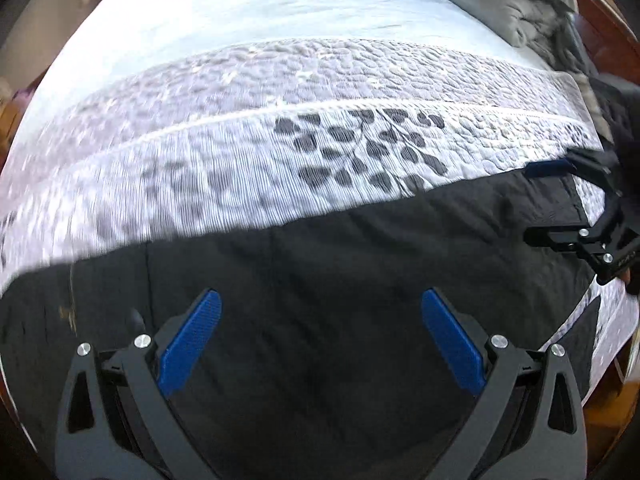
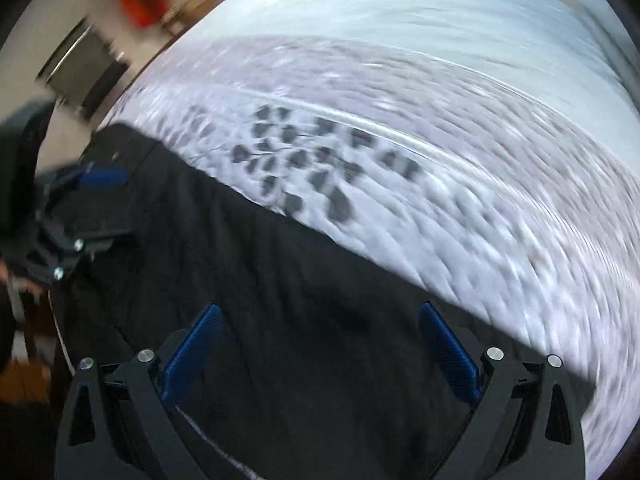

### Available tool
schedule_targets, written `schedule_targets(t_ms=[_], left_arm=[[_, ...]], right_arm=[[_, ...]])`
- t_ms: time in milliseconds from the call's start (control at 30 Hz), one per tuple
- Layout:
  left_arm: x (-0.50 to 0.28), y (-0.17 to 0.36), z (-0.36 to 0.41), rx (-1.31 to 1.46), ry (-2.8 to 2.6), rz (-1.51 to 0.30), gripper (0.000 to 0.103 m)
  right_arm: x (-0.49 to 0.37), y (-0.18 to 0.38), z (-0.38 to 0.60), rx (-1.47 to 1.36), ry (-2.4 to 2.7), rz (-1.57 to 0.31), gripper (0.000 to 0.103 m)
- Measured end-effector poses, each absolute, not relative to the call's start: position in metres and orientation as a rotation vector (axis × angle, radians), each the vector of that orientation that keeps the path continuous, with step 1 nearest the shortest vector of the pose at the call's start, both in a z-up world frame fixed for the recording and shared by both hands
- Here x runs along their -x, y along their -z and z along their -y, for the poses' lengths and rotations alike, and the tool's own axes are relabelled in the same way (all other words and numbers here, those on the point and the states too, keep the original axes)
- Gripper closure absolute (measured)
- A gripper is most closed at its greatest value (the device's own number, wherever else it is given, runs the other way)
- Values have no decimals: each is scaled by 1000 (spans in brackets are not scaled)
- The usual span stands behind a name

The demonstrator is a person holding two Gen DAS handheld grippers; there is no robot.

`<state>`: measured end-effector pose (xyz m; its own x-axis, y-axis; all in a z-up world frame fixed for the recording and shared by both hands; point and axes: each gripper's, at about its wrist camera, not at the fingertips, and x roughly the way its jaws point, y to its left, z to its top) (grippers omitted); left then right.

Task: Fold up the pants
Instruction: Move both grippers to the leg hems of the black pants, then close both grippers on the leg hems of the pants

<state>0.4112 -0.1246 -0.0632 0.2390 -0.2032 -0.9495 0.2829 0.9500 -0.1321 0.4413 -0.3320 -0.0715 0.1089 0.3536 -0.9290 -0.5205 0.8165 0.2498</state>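
Note:
Black pants (image 1: 320, 248) lie flat along the near edge of the bed, and show in the right wrist view as a dark band (image 2: 248, 264). My left gripper (image 1: 320, 300) is open over the pants, blue pads wide apart with only fabric below them. At the pants' right end my right gripper (image 1: 528, 202) is open too. In its own view the right gripper (image 2: 320, 312) spreads above the cloth and holds nothing. The left gripper (image 2: 124, 208) shows open at the pants' far left end.
A white quilt (image 1: 240, 160) with grey leaf prints covers the bed, with a pale blue sheet (image 1: 260, 4) beyond. A bunched grey blanket (image 1: 520, 0) lies at the far right corner. A wooden bed frame (image 1: 608, 32) runs along the right. Blurred furniture (image 2: 88, 64) stands past the left side.

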Motion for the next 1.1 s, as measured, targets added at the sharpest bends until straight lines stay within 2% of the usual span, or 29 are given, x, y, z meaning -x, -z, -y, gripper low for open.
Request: schedule_targets(t_ms=[133, 333, 633, 700, 767, 800, 833, 867, 933, 1100], left_arm=[[-443, 69, 118, -131, 426, -1286, 3], [-472, 86, 115, -99, 600, -1385, 3], [-485, 97, 114, -137, 583, -1413, 3], [-483, 98, 114, -153, 594, -1408, 3], [-482, 97, 116, -160, 606, -1398, 3], [-483, 98, 118, -163, 610, -1398, 3], [-482, 98, 122, -170, 622, -1399, 3], [-481, 99, 126, -180, 635, -1399, 3], [-477, 97, 136, -211, 674, -1387, 3], [-466, 86, 162, -381, 813, -1275, 3]], right_arm=[[-468, 87, 322, 112, -763, -1378, 4], [-487, 121, 309, 173, -832, -1515, 4], [-480, 131, 278, 342, -899, -1495, 5], [-474, 128, 278, 370, -873, -1468, 21], [-464, 123, 280, 390, -879, -1446, 54], [-456, 118, 282, 400, -890, -1439, 65], [-448, 114, 280, 420, -907, -1426, 86], [-437, 108, 280, 454, -916, -1397, 92], [-416, 96, 284, 504, -910, -1348, 94], [-383, 59, 295, 487, -883, -1188, 95]])
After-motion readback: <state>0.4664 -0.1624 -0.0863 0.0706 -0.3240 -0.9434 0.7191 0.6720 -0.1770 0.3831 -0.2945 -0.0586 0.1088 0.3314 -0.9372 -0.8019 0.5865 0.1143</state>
